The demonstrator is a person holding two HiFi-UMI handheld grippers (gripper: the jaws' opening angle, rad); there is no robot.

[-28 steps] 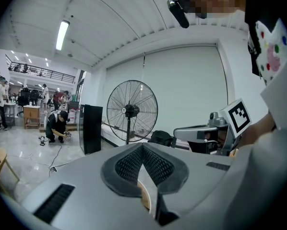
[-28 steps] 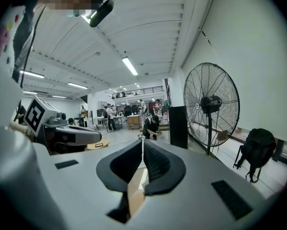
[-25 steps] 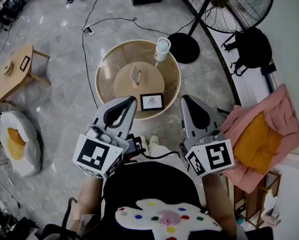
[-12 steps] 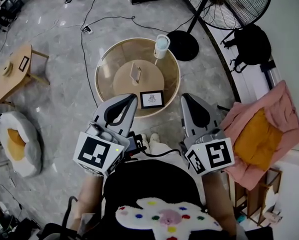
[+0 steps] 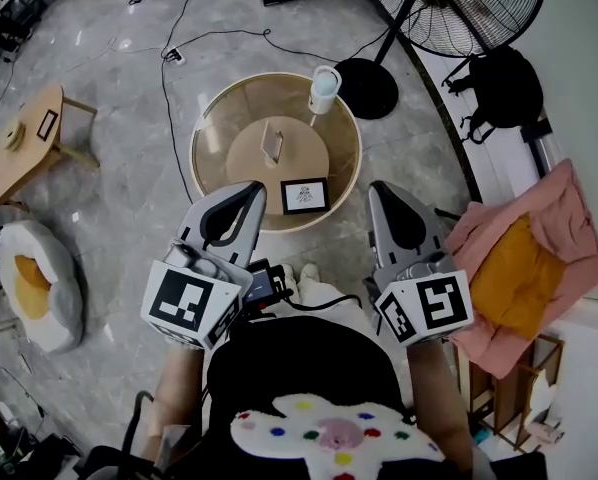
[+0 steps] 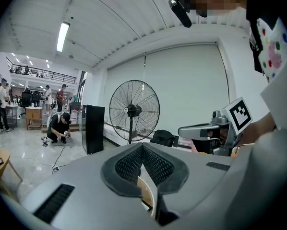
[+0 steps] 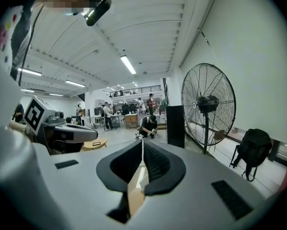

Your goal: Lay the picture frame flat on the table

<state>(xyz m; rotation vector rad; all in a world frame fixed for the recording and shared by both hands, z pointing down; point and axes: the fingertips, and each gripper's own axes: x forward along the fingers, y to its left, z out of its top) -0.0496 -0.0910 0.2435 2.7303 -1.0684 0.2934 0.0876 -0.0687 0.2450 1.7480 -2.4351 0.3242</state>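
Your left gripper and right gripper are closed and empty, at the round table's near edge, touching nothing.

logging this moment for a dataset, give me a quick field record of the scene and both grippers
table: round table, glass top
picture frame: picture frame at the table's near rim, untouched; propped or flat unclear
cup: cup at the far rim
left gripper: left gripper shut, empty, left of the frame
right gripper: right gripper shut, empty, right of the frame
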